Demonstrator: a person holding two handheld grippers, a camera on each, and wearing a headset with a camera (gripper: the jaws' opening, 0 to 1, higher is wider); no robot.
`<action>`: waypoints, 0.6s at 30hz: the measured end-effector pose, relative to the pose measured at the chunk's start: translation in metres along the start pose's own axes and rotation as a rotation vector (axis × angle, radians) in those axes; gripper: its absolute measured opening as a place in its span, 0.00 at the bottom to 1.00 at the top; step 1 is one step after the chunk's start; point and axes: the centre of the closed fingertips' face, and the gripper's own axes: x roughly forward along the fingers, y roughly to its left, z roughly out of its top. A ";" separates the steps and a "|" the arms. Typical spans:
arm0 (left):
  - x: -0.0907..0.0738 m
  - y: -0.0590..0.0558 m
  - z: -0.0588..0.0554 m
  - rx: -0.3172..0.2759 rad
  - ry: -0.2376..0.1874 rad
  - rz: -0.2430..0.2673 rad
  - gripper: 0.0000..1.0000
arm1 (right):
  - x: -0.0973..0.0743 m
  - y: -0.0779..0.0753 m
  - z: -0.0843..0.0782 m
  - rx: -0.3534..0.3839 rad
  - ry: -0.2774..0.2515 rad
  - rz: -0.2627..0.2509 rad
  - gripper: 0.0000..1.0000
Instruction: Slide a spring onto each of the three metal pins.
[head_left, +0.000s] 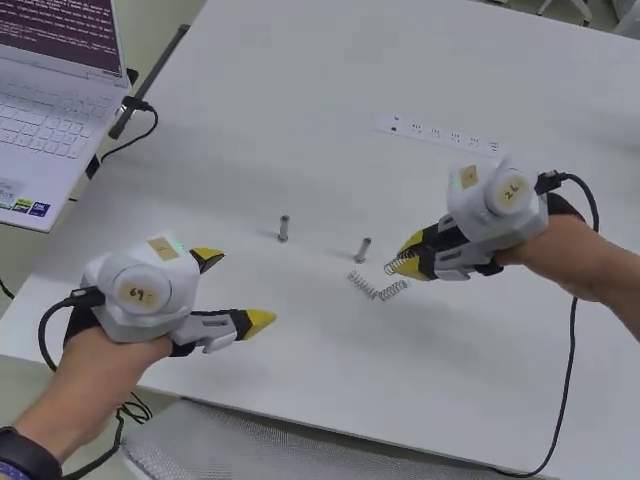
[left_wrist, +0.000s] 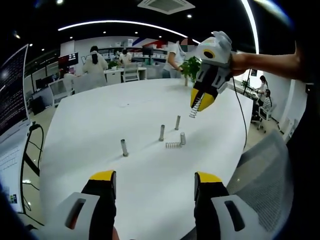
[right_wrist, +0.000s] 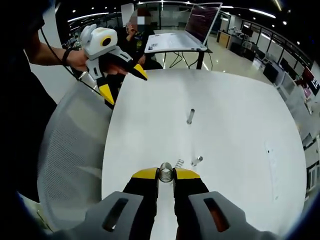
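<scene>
Two metal pins stand upright on the white table (head_left: 300, 120), one (head_left: 284, 228) to the left and one (head_left: 362, 250) near the middle. The left gripper view shows three pins (left_wrist: 124, 147) (left_wrist: 162, 132) (left_wrist: 177, 122). Two loose springs (head_left: 362, 284) (head_left: 394, 290) lie in front of the middle pin. My right gripper (head_left: 405, 258) hovers just right of that pin, shut on a third spring (right_wrist: 166, 172) that pokes out between its yellow tips. At the table's near left edge my left gripper (head_left: 232, 288) is held open with nothing in it.
An open laptop (head_left: 50, 80) sits on a side table at the far left, with a black cable (head_left: 130, 140) running to it. A white power strip (head_left: 440, 135) lies at the back right. A mesh chair back (head_left: 250, 450) is below the near edge.
</scene>
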 end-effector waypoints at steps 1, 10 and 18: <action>-0.001 0.001 0.001 0.003 -0.001 0.004 0.59 | 0.001 -0.002 0.002 0.000 -0.001 -0.001 0.09; -0.008 0.009 0.003 0.004 -0.008 0.022 0.60 | 0.016 -0.018 0.018 -0.008 -0.001 0.003 0.09; -0.012 0.012 0.004 0.000 -0.016 0.030 0.61 | 0.032 -0.033 0.031 -0.019 0.008 0.019 0.09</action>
